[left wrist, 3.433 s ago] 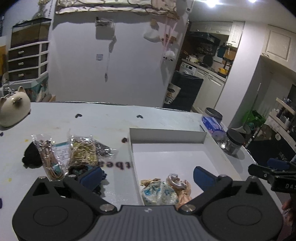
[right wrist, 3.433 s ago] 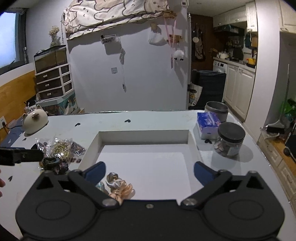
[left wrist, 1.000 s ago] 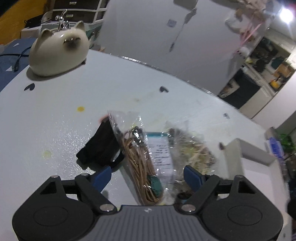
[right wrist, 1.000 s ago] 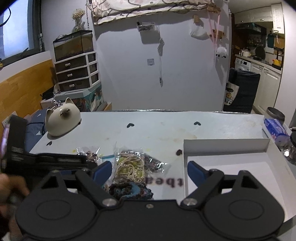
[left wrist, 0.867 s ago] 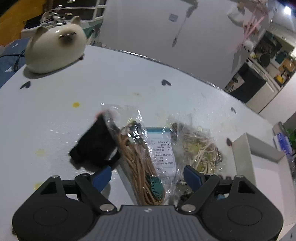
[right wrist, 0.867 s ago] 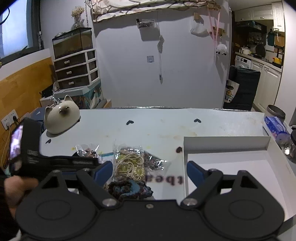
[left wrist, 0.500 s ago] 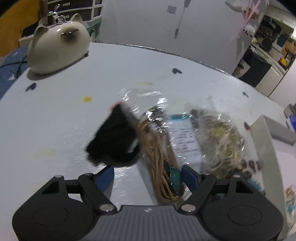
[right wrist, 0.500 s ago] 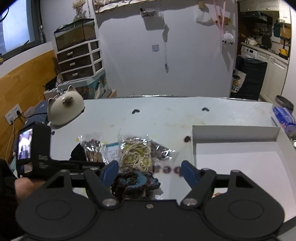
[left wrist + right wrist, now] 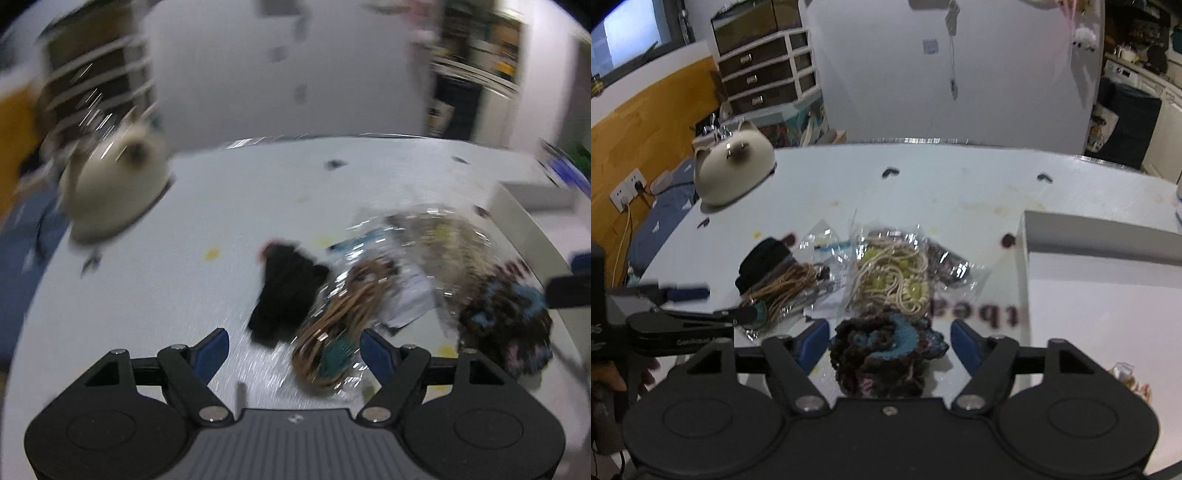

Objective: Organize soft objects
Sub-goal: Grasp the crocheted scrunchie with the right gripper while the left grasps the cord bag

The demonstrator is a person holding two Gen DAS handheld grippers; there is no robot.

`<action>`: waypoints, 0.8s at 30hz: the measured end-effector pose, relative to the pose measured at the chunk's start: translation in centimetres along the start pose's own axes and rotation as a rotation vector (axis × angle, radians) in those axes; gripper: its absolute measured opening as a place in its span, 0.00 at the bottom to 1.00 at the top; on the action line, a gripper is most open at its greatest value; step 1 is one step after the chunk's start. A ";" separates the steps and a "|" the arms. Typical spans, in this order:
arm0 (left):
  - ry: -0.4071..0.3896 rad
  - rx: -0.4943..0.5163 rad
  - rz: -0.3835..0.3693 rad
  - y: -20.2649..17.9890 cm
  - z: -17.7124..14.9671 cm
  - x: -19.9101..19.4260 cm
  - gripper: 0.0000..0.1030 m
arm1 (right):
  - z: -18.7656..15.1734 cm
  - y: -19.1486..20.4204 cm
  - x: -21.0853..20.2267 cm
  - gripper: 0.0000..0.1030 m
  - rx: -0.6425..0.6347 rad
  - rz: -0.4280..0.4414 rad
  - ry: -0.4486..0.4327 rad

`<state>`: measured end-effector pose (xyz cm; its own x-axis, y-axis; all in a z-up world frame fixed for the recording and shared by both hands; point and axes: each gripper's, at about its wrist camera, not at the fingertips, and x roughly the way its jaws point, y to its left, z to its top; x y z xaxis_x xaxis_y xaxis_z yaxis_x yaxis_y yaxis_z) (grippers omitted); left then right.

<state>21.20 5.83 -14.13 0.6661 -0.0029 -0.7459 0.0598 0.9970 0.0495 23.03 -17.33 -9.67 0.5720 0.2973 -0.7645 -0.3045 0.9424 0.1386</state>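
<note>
left claw point(image 9: 293, 350): closing, pads apart astride cord packet point(image 9: 336, 325), no grip
right claw point(image 9: 890, 341): parted around crochet scrunchie point(image 9: 882, 350), not pinching
white box point(image 9: 1108, 295): 3 o'clock on worktop point(image 9: 960, 184)

My two hand-held grippers are matte black: the left gripper point(image 9: 294, 349) and right gripper point(image 9: 889, 341) each carry blue fingertip pads point(image 9: 962, 341), silver pivot screws point(image 9: 808, 401), round side housings and a ribbed grey centre plate point(image 9: 293, 435).
</note>
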 end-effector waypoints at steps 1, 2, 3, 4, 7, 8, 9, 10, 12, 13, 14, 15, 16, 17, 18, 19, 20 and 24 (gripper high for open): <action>-0.014 0.052 -0.011 -0.7 0.2 0.0 0.72 | 0.1 0.0 0.3 0.75 0.007 0.006 0.016; -0.025 0.110 -0.026 -1.2 0.5 0.0 0.69 | 0.2 -0.1 0.6 0.75 0.023 0.020 0.033; -0.034 0.161 -0.044 -1.7 0.9 0.2 0.68 | 0.3 -0.3 0.9 0.75 0.040 0.027 0.046; -0.041 0.201 -0.063 -2.2 1.1 0.4 0.65 | 0.4 -0.5 1.2 0.75 0.060 0.031 0.059; -0.047 0.315 -0.115 -3.7 1.7 1.0 0.63 | 0.5 -1.0 1.5 0.75 0.103 0.033 0.070; -0.043 0.350 -0.128 -4.1 2.0 1.3 0.63 | 0.5 -1.1 1.6 0.75 0.115 0.032 0.069; -0.035 0.382 -0.134 -4.5 2.1 1.7 0.63 | 0.5 -1.2 1.5 0.75 0.121 0.032 0.068; -0.023 0.409 -0.136 -4.8 2.3 2.2 0.63 | 0.5 -1.3 1.5 0.76 0.130 0.032 0.068; 0.004 0.456 -0.133 -5.1 2.2 3.2 0.63 | 0.5 -1.4 1.5 0.76 0.144 0.036 0.070; 0.017 0.481 -0.134 -5.2 2.1 3.6 0.62 | 0.6 -1.5 1.5 0.77 0.152 0.039 0.074; 0.027 0.508 -0.137 -5.5 1.9 3.9 0.62 | 0.7 -1.6 1.6 0.78 0.171 0.042 0.081; 0.033 0.533 -0.138 -5.6 1.8 4.1 0.61 | 0.7 -1.8 1.8 0.78 0.198 0.047 0.090; 0.034 0.554 -0.137 -5.7 1.6 4.3 0.61 | 0.8 -1.9 2.0 0.79 0.230 0.052 0.102; 0.022 0.570 -0.136 -5.7 1.4 4.2 0.60 | 0.8 -2.1 2.2 0.79 0.259 0.056 0.115; 0.018 0.577 -0.136 -5.7 1.3 4.2 0.60 | 0.8 -2.2 2.5 0.79 0.292 0.059 0.135; 0.017 0.573 -0.136 -5.7 1.3 4.1 0.58 | 0.8 -2.2 2.8 0.79 0.309 0.058 0.147; 0.019 0.563 -0.138 -5.6 1.3 4.2 0.53 | 0.8 -2.1 3.1 0.79 0.319 0.056 0.158; 0.039 0.507 -0.156 -5.4 1.3 4.0 0.44 | 0.8 -1.8 4.1 0.79 0.338 0.059 0.186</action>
<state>24.55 0.37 -16.51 0.5931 -0.1353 -0.7937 0.5141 0.8223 0.2440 26.52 -17.66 -12.60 0.4037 0.3490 -0.8457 -0.0468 0.9310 0.3619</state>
